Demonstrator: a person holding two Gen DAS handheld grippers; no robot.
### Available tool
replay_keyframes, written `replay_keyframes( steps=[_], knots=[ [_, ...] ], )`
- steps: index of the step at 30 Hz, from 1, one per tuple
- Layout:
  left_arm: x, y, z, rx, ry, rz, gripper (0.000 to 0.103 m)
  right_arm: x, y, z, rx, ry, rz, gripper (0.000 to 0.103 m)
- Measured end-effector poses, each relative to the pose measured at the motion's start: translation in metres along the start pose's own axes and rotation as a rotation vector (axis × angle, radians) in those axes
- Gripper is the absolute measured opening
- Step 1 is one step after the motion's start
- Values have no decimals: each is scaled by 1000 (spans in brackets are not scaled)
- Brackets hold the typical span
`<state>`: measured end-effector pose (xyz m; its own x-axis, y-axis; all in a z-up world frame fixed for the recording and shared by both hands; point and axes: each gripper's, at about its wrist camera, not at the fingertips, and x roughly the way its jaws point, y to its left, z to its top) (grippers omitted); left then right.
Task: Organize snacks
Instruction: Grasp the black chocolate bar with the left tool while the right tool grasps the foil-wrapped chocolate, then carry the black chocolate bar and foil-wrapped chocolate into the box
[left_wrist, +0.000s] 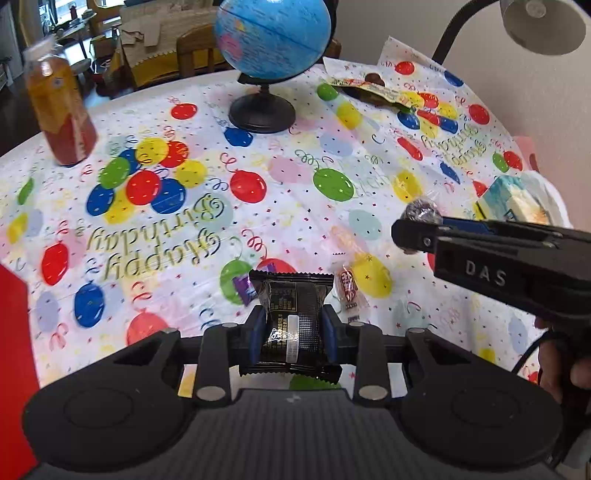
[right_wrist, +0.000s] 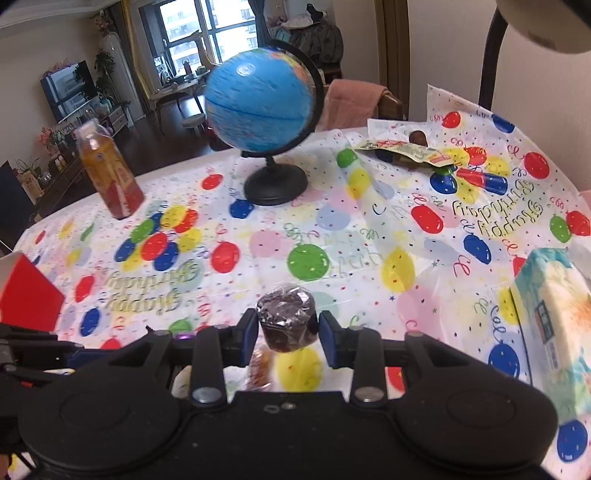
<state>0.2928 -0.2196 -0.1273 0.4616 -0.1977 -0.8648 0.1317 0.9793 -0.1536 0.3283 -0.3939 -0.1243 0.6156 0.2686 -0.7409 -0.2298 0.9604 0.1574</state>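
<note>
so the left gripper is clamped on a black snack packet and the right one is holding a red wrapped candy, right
Not quite. The left gripper is indeed clamped on the black snack packet, but the right gripper holds a dark brown chocolate cake in clear wrap, not a red candy. The right wrist view shows it between the blue pads.

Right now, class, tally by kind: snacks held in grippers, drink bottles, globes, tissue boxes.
Held snacks: 2 (black packet, wrapped brown cake)
Drink bottles: 1
Globes: 1
Tissue boxes: 1
Total: 5
</note>
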Motion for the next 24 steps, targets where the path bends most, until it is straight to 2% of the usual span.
replay_keyframes(
  steps=[11,24],
  knots=[
    [-71,26,-32,-34,-68,4,31,-60,55,-11,-34,-26,27,33],
    [-154,111,-75,-139,-143,68,31,-100,161,-24,-128,-41,127,33]
  ],
)
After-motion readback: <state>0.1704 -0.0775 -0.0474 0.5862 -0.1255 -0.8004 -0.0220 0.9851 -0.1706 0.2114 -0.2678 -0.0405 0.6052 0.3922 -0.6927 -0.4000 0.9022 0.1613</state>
